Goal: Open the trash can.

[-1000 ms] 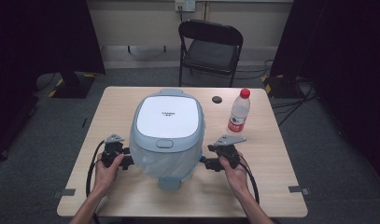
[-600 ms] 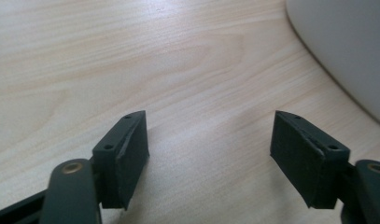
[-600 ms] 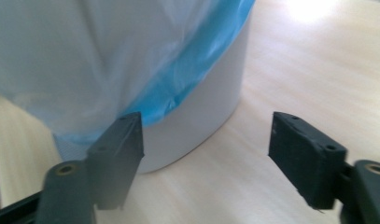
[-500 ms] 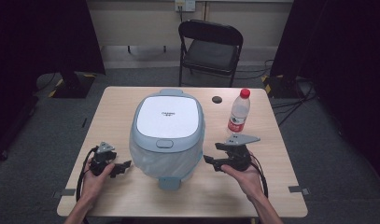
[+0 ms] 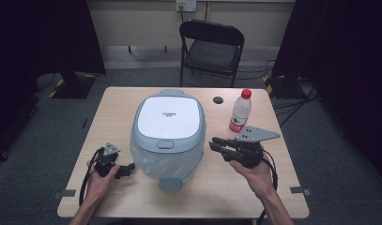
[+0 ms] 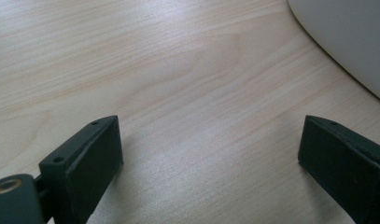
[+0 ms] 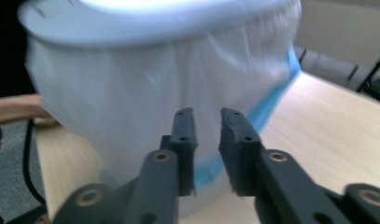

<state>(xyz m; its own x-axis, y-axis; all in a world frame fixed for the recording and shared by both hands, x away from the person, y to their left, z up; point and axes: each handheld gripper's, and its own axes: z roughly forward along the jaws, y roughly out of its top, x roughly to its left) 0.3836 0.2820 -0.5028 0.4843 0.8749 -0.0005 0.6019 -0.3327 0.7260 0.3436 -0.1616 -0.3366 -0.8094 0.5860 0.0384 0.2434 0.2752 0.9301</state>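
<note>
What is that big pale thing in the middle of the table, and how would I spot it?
On the wooden table, right at its centre between the person's two hands, stands a pedal bin. It is pale blue-grey with a white lid and a white plastic liner hanging round its sides, far bulkier than the red-capped bottle beside it.

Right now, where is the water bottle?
In the high view, the water bottle stands upright on the table's far right part, beside the lidded bin and near a small black cap.

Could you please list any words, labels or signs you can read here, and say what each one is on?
White lid of the pedal bin: one short dark line of print, too small to read.
Red label on the water bottle: print too small to read.
Nothing else carries readable text.
</note>
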